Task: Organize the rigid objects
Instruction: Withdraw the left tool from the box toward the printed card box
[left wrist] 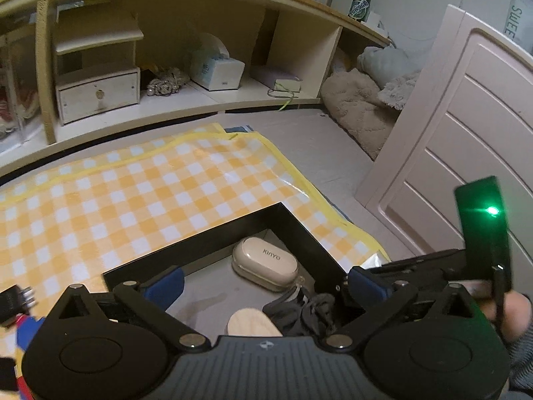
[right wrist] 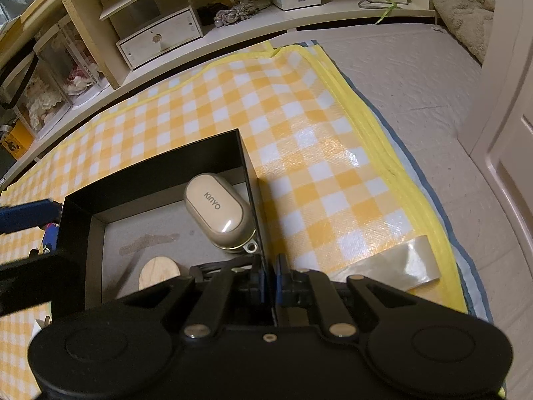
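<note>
Ahead of both claws, beyond the box: yellow-and-white checked plastic mat [right wrist: 299,126] spread over a grey mattress surface [right wrist: 416,76]. Farther ahead, a pale wooden shelf unit [left wrist: 206,6] holding a small white drawer box [left wrist: 98,95], a white tissue box [left wrist: 218,70] and a closed notebook with a green ribbon [left wrist: 286,85]. On top of that shelf, up and to the right of the left claw, a green glass bottle [left wrist: 361,0]. Right of the left claw, a pale panelled board [left wrist: 466,126] standing upright, fluffy beige cushions [left wrist: 359,106] behind it. Just right of the right claw, a strip of clear tape [right wrist: 399,268] stuck on the mat's edge.

Directly before both claws: open black rectangular cardboard box [left wrist: 293,223] with a grey floor. Inside, at its far right corner, a beige oval Kinyo case [right wrist: 218,213] lying flat against the right wall. Nearer, a rounded piece of light wood [left wrist: 253,325], and beside it a dark crumpled item [left wrist: 306,310], identity unclear.

Left claw [left wrist: 263,283] spread wide above the box, gripping nothing. Right claw [right wrist: 268,278] pressed together on the box's thin right wall, one finger inside, one outside.
</note>
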Tool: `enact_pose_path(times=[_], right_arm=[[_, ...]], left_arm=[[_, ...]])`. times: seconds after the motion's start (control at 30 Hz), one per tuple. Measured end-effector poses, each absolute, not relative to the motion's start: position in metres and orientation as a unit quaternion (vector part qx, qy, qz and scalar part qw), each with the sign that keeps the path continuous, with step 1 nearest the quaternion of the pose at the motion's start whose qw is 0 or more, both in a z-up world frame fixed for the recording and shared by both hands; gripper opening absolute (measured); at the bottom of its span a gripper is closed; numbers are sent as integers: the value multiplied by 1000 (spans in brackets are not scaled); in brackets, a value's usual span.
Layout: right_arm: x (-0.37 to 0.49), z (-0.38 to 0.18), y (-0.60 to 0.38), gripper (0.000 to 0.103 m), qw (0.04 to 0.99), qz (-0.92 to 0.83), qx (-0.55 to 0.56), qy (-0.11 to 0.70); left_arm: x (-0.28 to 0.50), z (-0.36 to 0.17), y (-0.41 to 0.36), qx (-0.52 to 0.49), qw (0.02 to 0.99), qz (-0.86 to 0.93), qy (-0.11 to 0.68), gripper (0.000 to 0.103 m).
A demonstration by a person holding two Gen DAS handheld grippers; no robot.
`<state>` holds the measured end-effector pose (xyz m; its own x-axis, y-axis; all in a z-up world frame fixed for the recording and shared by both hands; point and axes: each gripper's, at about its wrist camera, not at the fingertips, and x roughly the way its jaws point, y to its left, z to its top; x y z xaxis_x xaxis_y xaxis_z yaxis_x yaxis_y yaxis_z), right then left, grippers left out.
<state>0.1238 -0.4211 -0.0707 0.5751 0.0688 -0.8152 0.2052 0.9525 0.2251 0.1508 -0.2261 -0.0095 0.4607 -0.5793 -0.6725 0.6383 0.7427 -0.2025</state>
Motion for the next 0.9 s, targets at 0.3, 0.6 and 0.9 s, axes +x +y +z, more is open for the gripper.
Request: enact_pose_path(times=[0.3,0.6,0.9], right_arm=[[127,-71,-421,7,870,-46,152,467],[133,-68,-416,7,860,-60,138,487],[137,-66,-414,8,848,-87,151,500]], left_arm=[[120,11,-201,51,861,-345,371,103],[98,26,-171,42,869,-330,367,103],[94,36,-122,13,886,-276,372,103]])
